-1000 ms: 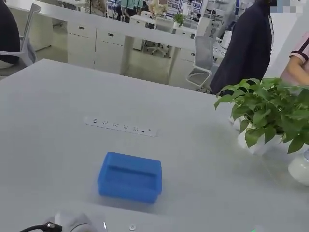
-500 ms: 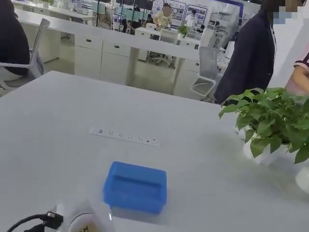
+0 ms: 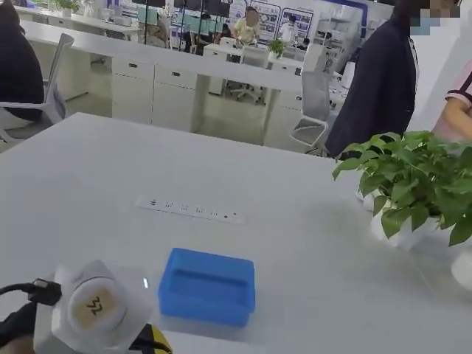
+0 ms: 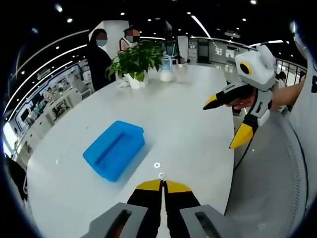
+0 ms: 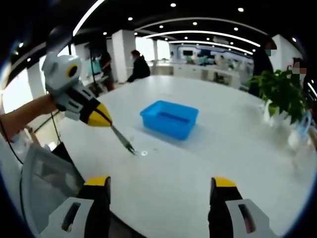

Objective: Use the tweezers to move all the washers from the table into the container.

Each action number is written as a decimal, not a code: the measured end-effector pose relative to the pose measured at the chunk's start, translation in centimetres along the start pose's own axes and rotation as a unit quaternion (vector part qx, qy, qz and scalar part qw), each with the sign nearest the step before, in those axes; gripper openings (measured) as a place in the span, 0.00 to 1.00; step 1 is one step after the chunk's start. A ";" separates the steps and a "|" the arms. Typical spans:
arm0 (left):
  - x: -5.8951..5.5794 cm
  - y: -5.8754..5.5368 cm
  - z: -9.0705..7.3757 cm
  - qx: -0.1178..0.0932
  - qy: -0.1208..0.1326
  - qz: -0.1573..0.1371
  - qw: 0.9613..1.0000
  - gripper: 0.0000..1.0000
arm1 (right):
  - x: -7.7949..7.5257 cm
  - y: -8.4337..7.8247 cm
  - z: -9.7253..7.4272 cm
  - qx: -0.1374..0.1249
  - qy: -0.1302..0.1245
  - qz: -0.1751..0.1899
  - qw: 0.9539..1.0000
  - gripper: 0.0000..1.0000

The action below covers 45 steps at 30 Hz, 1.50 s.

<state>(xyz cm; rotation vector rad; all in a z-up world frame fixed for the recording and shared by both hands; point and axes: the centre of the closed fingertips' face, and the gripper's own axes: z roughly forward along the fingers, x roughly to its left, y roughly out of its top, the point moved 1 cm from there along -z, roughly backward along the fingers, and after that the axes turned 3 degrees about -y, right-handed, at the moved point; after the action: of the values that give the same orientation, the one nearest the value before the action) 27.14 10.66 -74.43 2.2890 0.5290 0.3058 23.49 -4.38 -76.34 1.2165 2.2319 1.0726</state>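
wide grey table (image 3: 88, 177) with the blue container (image 3: 206, 286) sitting open and upright near the person's edge; cannot tell if any washers are in it. potted plant (image 3: 413, 184) is well apart on the far right and a power strip (image 3: 195, 210) lies beyond the container. left gripper (image 5: 105, 120) has its jaws pressed together on the tweezers (image 5: 123, 140), arm reaching in from the side and angled down, so the tweezer tips sit just beside one washer (image 5: 144, 153), touching or not cannot tell. in the left gripper view two washers (image 4: 157, 164) lie on bare table between the jaws and the container, close to each other. right gripper (image 5: 158, 181) has its jaws spread wide with nothing between them, hovers off the table edge, level, pointing across at the container. step looks like the pick of a washer, not yet lifted. next move likely calls for setting the tips astride the ring, a firm squeeze, then a short carry over to the container's rim and release. washer is thin and flat, could slip or skid.
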 end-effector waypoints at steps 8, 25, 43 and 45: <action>0.8 0.0 -0.6 -0.007 0.004 -0.001 1.000 0.00 | -0.3 0.1 0.3 0.001 -0.001 0.004 1.000 0.80; 0.8 0.4 0.7 -0.012 -0.020 0.021 1.000 0.00 | 0.5 0.1 1.1 0.012 0.023 -0.011 1.000 0.77; 0.2 0.2 1.2 0.013 -0.033 0.059 0.998 0.00 | 9.0 5.7 10.6 0.040 0.231 -0.256 0.938 0.21; 0.4 0.3 1.3 0.013 -0.032 0.062 0.997 0.00 | 9.4 5.4 11.4 0.048 0.244 -0.248 0.937 0.17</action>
<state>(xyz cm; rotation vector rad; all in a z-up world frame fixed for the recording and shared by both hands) 28.07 9.87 -75.05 2.3536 0.3620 0.2861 28.41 10.30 -79.19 0.3783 2.7737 1.1455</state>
